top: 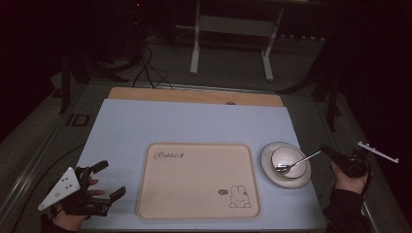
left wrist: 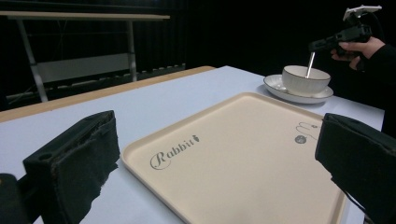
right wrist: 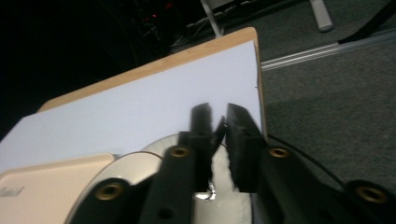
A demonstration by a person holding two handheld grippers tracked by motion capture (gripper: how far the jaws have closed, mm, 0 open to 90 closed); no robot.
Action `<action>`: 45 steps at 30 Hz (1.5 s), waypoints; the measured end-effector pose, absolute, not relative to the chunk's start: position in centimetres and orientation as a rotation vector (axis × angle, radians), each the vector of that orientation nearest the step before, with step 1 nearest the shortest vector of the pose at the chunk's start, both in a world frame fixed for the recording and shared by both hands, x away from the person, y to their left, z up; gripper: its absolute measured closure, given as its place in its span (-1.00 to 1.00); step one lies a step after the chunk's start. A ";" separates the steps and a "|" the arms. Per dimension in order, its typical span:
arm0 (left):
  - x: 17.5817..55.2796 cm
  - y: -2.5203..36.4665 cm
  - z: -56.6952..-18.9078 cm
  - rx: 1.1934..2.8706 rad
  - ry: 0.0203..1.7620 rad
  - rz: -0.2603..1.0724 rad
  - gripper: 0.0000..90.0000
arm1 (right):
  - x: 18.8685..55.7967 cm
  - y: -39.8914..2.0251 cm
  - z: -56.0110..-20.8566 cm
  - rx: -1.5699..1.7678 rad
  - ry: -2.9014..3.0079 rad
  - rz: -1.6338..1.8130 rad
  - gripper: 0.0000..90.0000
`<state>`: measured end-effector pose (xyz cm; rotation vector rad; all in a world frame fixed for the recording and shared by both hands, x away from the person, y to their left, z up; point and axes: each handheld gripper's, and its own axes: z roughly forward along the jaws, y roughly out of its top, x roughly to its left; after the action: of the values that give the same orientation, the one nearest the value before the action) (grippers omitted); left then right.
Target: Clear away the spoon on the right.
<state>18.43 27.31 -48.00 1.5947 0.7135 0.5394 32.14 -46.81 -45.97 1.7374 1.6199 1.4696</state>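
Left edge of the tabletop [top: 121, 126]: my left gripper [top: 111, 180] hovers low with its jaws spread wide, nothing between them, just off the near left corner of the tray [top: 160, 204]. The tray is cream, flat, bare, with a rabbit print and lettering; it lies mid-sheet on the pale cover. Looks like light plastic, stiff enough, best taken by the raised rim rather than the smooth floor. Right of the tray, just beside it: a saucer [top: 266, 167] with a small white bowl [top: 297, 156] standing on it. Both look glazed, so probably slippery and chip-prone; I would not knock them. A metal spoon [top: 295, 162] rests with its head in the bowl, handle slanting up and out to the right. Far right: my right gripper [top: 324, 148] is clenched on the end of that handle. The spoon is thin, rigid and slick; a tip grip could let it pivot, so holding further down the handle seems safer.
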 end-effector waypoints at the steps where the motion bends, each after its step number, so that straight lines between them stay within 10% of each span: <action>1: 18.4 27.3 -48.0 1.595 0.714 0.539 -1.00 | 32.1 -46.8 -45.9 1.731 1.621 1.479 0.89; 45: 18.4 27.3 -48.0 1.599 0.709 0.538 -1.00 | 31.3 -42.9 -34.4 1.377 1.860 1.506 1.00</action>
<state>18.37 27.27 -47.98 1.5989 0.7091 0.5382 31.32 -42.91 -34.41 1.3773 1.8601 1.5062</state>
